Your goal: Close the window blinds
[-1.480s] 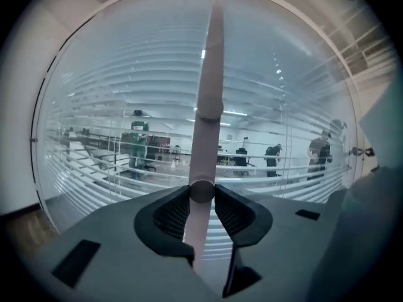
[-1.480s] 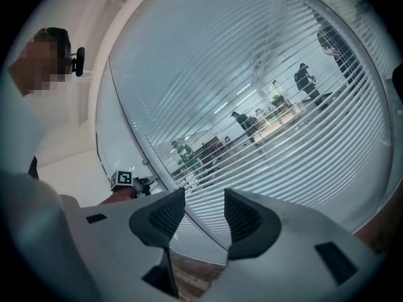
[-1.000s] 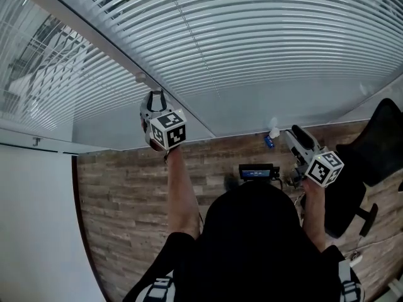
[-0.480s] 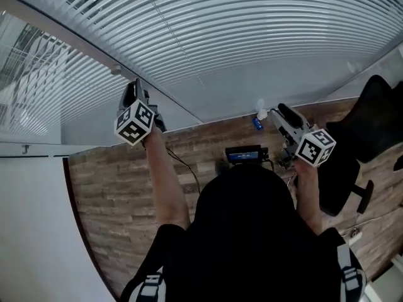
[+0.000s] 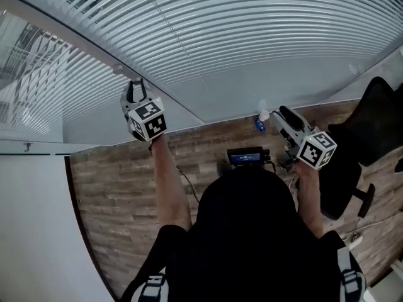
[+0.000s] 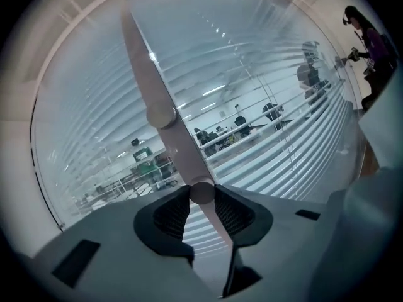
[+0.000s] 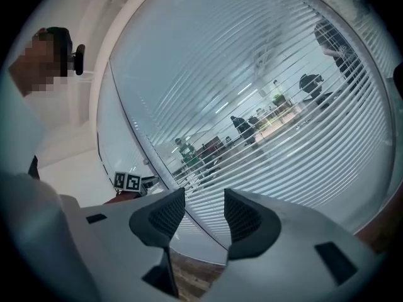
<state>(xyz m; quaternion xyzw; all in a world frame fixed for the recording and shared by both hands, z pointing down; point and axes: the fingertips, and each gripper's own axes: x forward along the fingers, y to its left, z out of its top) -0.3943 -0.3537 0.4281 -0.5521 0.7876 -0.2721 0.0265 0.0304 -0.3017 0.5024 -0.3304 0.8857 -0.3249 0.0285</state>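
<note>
No brand or readable writing shows anywhere. The only print is the black-and-white square patterns on the left marker cube [image 5: 150,122] and the right marker cube [image 5: 318,150]. A small black device [image 5: 245,156] with a lit blue screen sits between the person's arms, and its text is too small to read.

There are two sets of window blinds [image 5: 252,30], one on each side of a pale frame post [image 6: 143,61], and both hang behind glass. They fill the wall along the far edge of the wooden floor [image 5: 113,187]. Their slats stand tilted apart, and a lit office with desks and people shows through the gaps.

Two round knobs sit on the post. The left gripper [image 5: 135,87] is raised to the post with the lower knob [image 6: 201,192] between its jaws. The dark ribbed pads [image 6: 171,214] appear to press on it from both sides, though the wide-angle view blurs the contact. The upper knob [image 6: 160,116] sits further up the post, free.

The right gripper [image 7: 204,207] is held lower, near the far edge of the floor. Its jaws are parted with nothing between them, and only slats show beyond the gap.

One black chair [image 5: 371,137] stands at the right edge of the floor.
</note>
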